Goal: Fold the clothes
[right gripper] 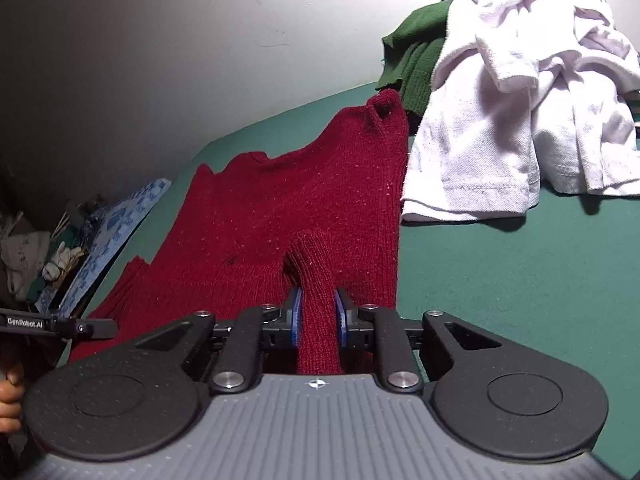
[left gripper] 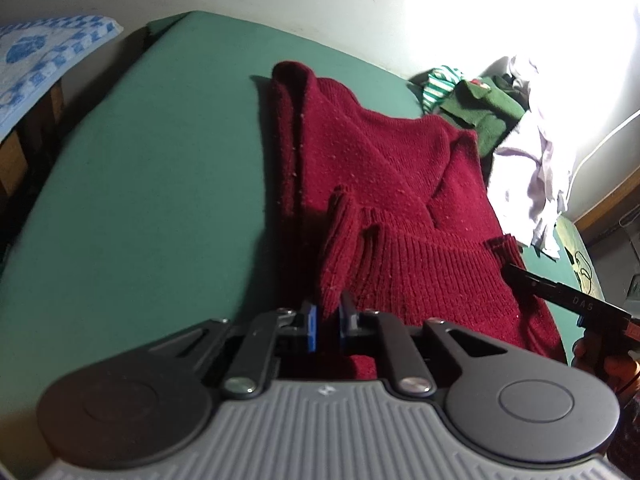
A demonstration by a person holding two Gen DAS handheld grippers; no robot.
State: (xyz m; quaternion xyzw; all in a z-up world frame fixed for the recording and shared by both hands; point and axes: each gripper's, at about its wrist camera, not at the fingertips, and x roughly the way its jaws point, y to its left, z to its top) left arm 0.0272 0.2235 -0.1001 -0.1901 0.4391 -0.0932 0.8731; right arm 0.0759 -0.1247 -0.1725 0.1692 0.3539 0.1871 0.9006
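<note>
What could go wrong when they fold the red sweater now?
The left hand-held gripper and right hand-held gripper each pinch only a small bunch of the red sweater, so the knit might slip out or stretch. The white clothes pile touches the sweater's edge, so the fold could snag or drag it.

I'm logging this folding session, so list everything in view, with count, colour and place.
sweater: one, dark red, spread on the green surface, hem pinched at two spots.
green surface: one, under everything.
white garments: crumpled pile, beside the sweater.
green garment: one, dark, behind the white pile.
striped cloth: one, green and white, by the wall.
patterned towel: one, blue and white, off the surface's edge.
left gripper: black, blue pads, shut on the sweater.
right gripper: same, shut on the sweater.
</note>
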